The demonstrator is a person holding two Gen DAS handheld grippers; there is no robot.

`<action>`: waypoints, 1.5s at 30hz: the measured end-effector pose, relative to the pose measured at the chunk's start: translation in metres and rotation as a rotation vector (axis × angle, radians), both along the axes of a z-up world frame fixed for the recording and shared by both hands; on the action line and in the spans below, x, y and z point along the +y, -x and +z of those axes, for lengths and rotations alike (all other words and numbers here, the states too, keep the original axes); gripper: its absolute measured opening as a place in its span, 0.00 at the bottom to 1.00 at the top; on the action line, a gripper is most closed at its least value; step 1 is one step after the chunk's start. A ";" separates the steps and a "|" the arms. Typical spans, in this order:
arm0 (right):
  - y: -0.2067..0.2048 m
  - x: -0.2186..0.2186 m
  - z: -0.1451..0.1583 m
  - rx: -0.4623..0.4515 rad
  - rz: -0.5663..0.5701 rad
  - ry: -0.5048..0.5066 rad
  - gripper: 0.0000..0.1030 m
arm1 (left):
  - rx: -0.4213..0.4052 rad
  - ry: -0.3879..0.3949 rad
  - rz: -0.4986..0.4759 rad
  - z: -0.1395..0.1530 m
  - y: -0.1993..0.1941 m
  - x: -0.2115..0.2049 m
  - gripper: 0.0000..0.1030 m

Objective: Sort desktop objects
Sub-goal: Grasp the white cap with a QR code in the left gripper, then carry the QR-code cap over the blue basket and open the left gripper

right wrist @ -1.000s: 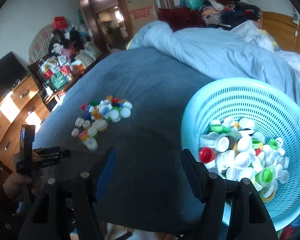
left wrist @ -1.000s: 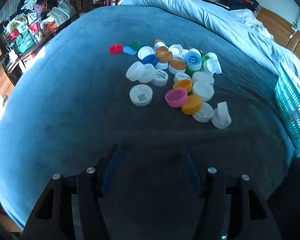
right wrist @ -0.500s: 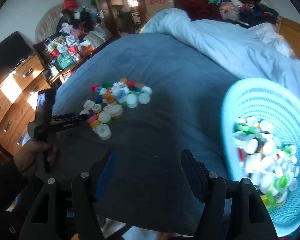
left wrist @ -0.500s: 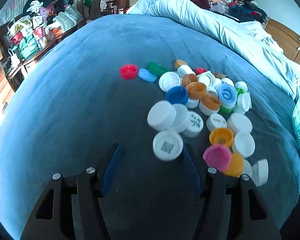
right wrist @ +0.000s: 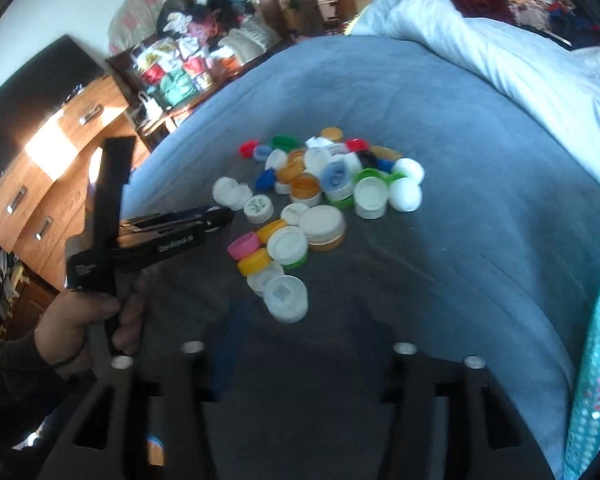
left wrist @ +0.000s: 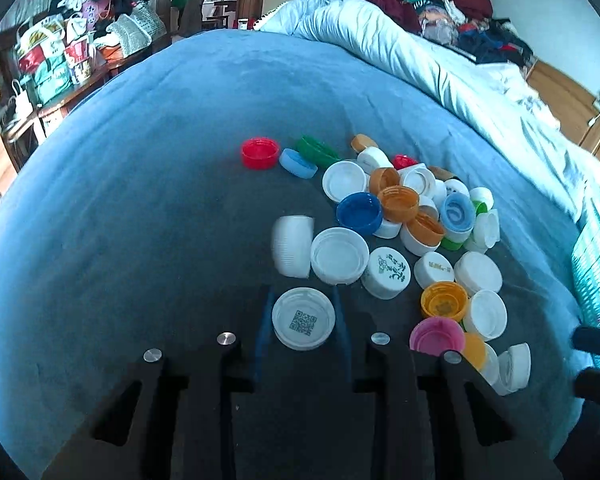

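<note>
A pile of several coloured bottle caps lies on the blue bed cover; it also shows in the right wrist view. My left gripper is down on the cover, its two fingers close on either side of a white cap with a QR code; contact is not clear. In the right wrist view the left gripper reaches into the pile's left edge. My right gripper is open and empty, just short of a translucent white cap.
A turquoise basket stands at the right edge of the bed; its rim shows in the right wrist view. A pale duvet is heaped at the back. Wooden drawers and cluttered shelves stand to the left.
My left gripper moved forward to the pile and narrowed around the QR-code cap. My right gripper swung left, away from the basket, toward the caps.
</note>
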State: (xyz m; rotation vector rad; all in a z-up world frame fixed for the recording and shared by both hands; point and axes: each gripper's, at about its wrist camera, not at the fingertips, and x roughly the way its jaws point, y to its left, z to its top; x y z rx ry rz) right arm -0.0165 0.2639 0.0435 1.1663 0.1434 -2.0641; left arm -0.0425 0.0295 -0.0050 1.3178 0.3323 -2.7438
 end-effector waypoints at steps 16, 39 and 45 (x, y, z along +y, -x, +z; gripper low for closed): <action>0.023 -0.041 -0.027 0.021 0.111 -0.085 0.32 | 0.026 -0.046 0.001 -0.002 -0.001 -0.006 0.24; -0.012 0.026 0.076 0.125 -0.078 0.026 0.32 | 0.190 0.017 -0.071 0.116 -0.044 0.033 0.24; -0.019 0.060 0.104 0.221 -0.140 0.002 0.32 | 0.185 0.083 -0.134 0.140 -0.037 0.078 0.24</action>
